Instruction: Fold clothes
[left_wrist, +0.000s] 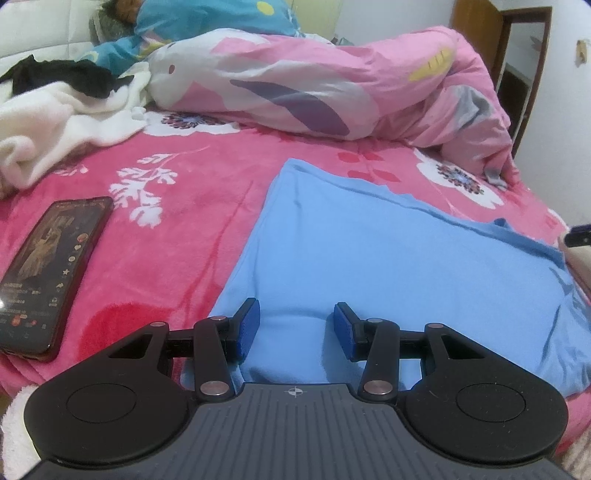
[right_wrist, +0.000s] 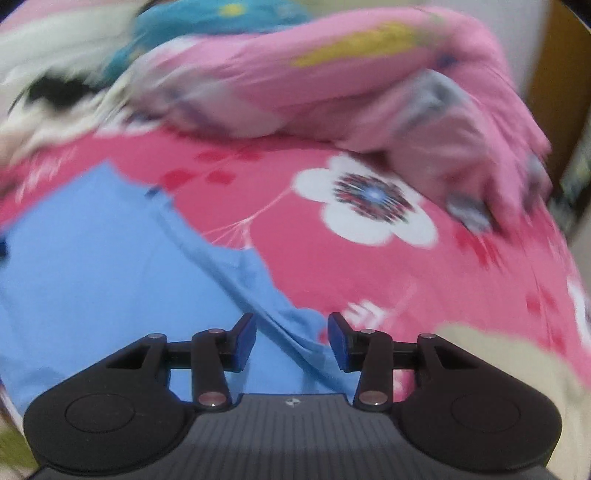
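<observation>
1. Lying flat on the pink flowered blanket (left_wrist: 207, 229), the blue garment (left_wrist: 388, 266) fills the lower centre and right of the left wrist view; it looks partly folded, with a doubled edge running along its upper right side

2. Left gripper (left_wrist: 295, 326): bottom centre of the left view, jaws parted over the near edge of the blue garment, nothing pinched between the blue pads, so released; whether the tips rest on the cloth cannot be told

3. Right gripper (right_wrist: 291, 341): bottom centre of the right view, jaws parted about as wide, nothing caught between them, also released; it sits over the garment's ragged right-hand edge, where blue cloth meets pink blanket

4. Blue garment (right_wrist: 110, 266) in the right view: lower left of the frame, heavily blurred, so seams and sleeves cannot be made out

5. Other items, left view: phone (left_wrist: 48, 280) with lit screen at the left edge, well apart from the garment; white fleece cloth (left_wrist: 62, 125) at upper left with a black garment (left_wrist: 66, 77) on top; bunched pink duvet (left_wrist: 332, 81) across the top; a person under a teal cover (left_wrist: 207, 22) at the top edge

6. Step in hand, as judged: between folds, both claws empty and placed at the garment's near side

7. Next move, as judged: each claw must close on a near corner or edge, taking all layers, then both lift together and carry the cloth over toward the far edge, keeping it taut so the fold lands square
</observation>
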